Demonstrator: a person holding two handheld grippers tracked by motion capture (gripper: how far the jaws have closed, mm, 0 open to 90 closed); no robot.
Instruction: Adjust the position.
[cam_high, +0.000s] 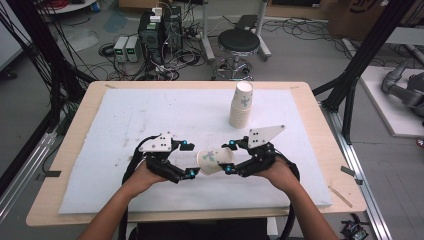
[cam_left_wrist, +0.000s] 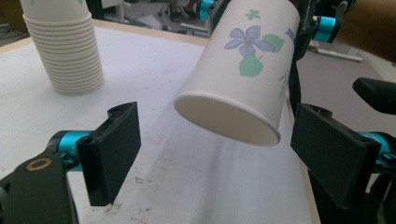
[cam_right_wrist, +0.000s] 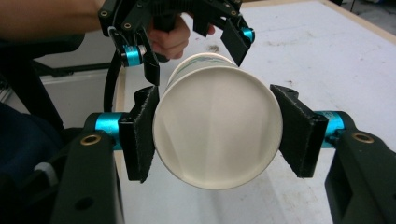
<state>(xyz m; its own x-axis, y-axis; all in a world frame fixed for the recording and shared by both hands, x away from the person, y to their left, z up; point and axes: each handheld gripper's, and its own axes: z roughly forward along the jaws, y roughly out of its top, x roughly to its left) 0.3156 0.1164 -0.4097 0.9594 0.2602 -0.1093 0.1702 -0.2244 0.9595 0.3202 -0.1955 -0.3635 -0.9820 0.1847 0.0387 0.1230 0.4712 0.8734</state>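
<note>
Right now a single paper cup (cam_high: 216, 161) printed with purple flowers and green leaves hangs on its side above the white foam mat (cam_high: 150, 115) that covers the wooden table (cam_high: 82, 107), held between the two tools near the person's edge. In the high view the right tool (cam_high: 231, 158) has its jaws pressed on the cup's closed bottom end, with the open mouth turned toward the left tool (cam_high: 188, 159). The right gripper view confirms the grip: both black pads (cam_right_wrist: 142, 137) touch opposite sides of the cup (cam_right_wrist: 217, 135), whose round base faces the camera. Beyond it, the left tool (cam_right_wrist: 196, 44) sits just past the rim with its jaws spread to either side of the cup, clear of the paper as far as can be judged. The left gripper view shows the same from the other end: the left tool (cam_left_wrist: 217, 156) has its jaws wide apart and empty, and the cup (cam_left_wrist: 245, 70) tilts down between and above them, rim first, without touching either pad. A tall stack of matching paper cups (cam_high: 241, 105) stands upright on the mat, well apart from the held cup and farther from the person; it also appears at the upper left of the left gripper view (cam_left_wrist: 65, 46). Each hand (cam_high: 280, 175) wraps a tool handle from below.
</note>
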